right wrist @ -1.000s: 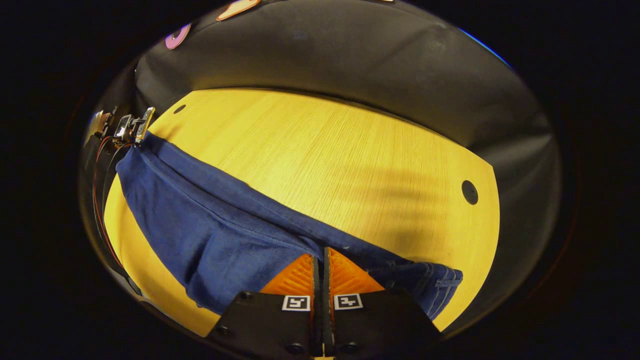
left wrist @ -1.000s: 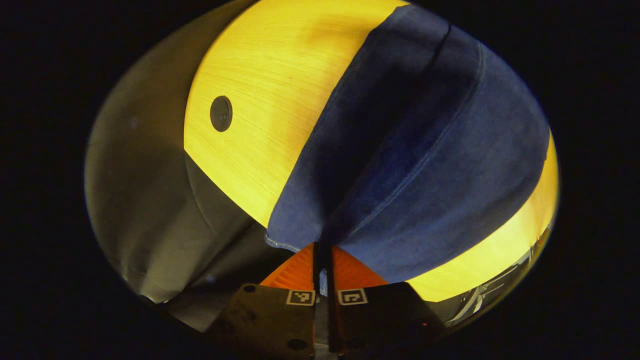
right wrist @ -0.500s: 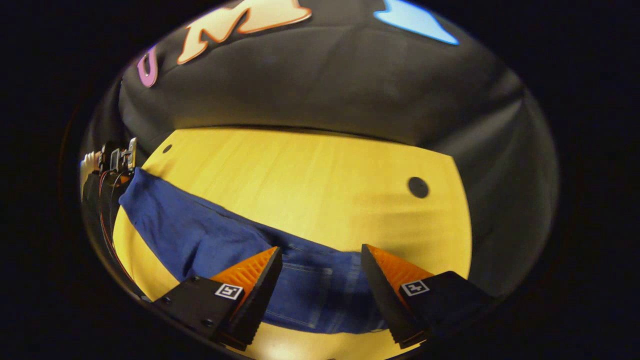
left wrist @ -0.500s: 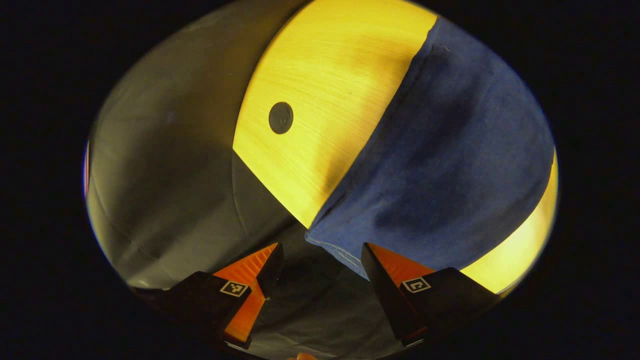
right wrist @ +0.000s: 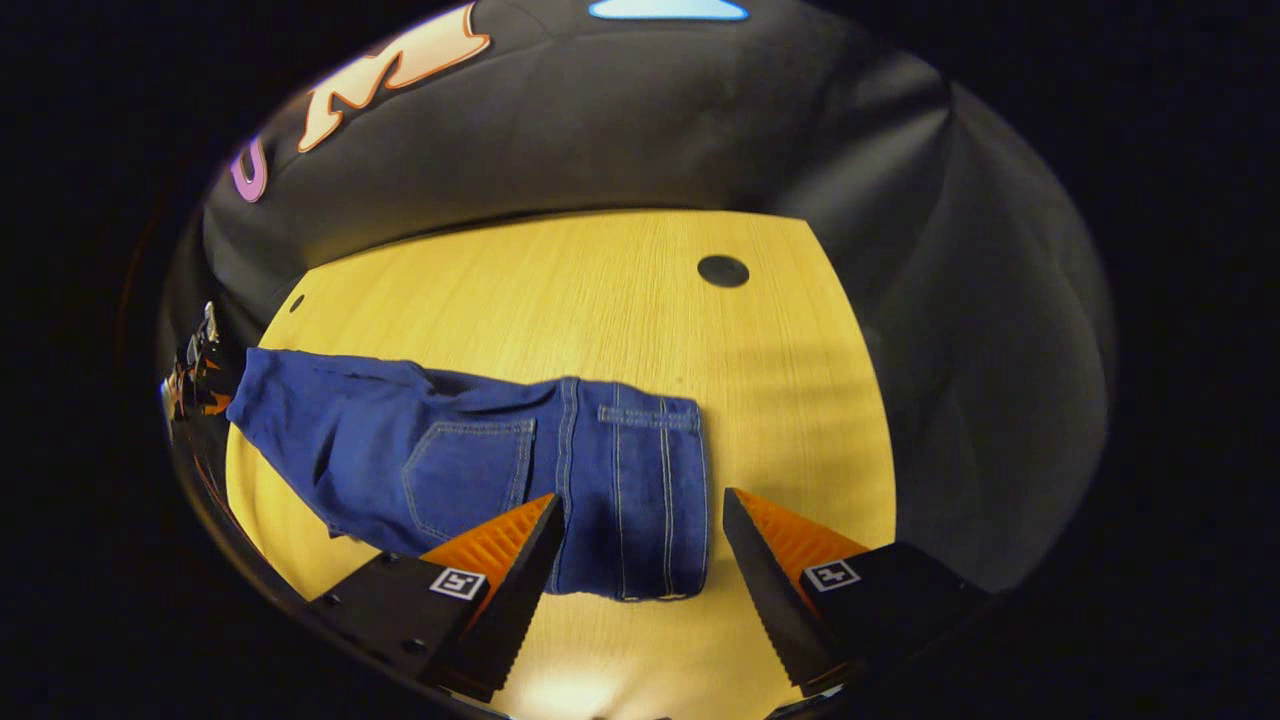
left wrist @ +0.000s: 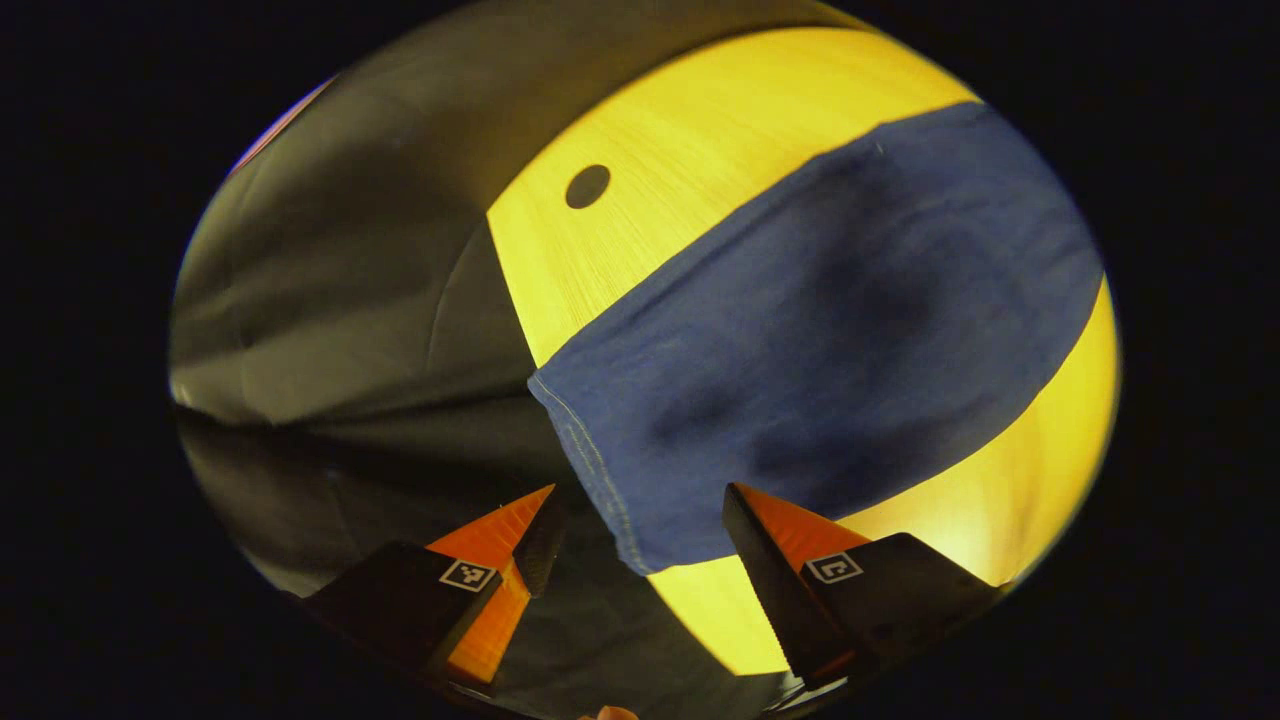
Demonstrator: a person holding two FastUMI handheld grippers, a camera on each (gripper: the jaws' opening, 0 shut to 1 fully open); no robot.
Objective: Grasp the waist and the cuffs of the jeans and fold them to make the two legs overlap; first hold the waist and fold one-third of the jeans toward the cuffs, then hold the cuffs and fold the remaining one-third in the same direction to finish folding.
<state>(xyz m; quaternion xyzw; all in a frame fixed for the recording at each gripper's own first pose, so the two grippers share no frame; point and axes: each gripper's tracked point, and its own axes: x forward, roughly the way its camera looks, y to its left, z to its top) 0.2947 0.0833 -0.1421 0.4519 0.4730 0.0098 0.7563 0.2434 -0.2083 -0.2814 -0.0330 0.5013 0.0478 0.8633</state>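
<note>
Right gripper view: jeans (right wrist: 470,460) lie flat along worktop (right wrist: 620,300) near edge, legs overlapped. Right gripper (right wrist: 635,545) and left gripper (left wrist: 635,540) fingers spread, holding nothing. Next: pinch both waist corners evenly, fold one-third toward cuffs.

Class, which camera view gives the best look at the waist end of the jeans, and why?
The right gripper view: the waist end of the jeans lies flat on the table, with its back pocket and stitching clear. The left gripper view gives the cuff end and plain denim instead.
</note>
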